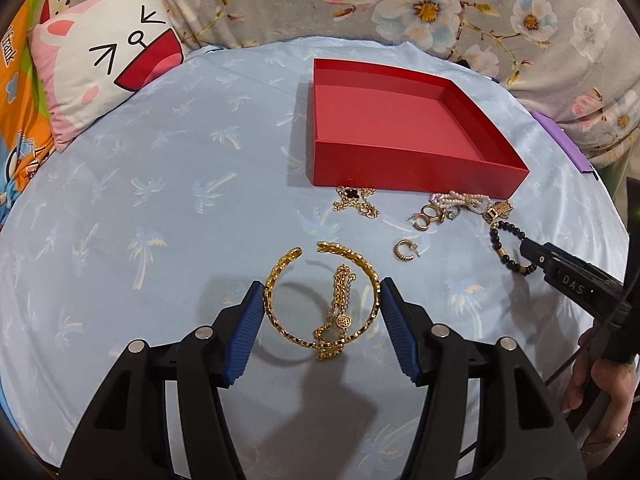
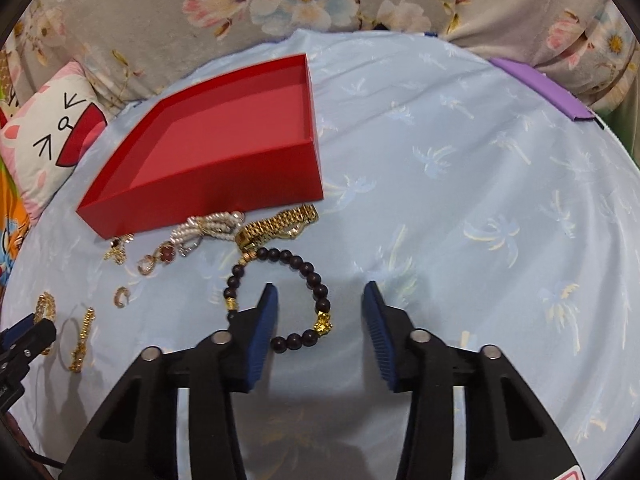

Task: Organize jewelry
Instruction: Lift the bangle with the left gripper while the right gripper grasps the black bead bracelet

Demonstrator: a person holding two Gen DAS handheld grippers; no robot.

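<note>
My left gripper (image 1: 322, 294) is open, its blue pads either side of a gold open bangle (image 1: 276, 280) with a gold chain and coin charm (image 1: 340, 312) draped over it; whether they touch is unclear. My right gripper (image 2: 318, 300) is open over a black bead bracelet (image 2: 308, 268) with gold charms; one side lies between the pads. An empty red box (image 1: 400, 164) stands beyond. Along its front lie a clover necklace (image 1: 354, 196), gold rings (image 1: 430, 214), a hoop earring (image 1: 404, 250), a pearl strand (image 2: 208, 224) and a gold watch band (image 2: 280, 222).
Everything lies on a light blue palm-print cloth (image 1: 160, 208). A cat-face pillow (image 1: 104, 72) sits at the back left, a floral blanket (image 1: 440, 8) behind, and a purple strip (image 2: 540, 92) at the right edge.
</note>
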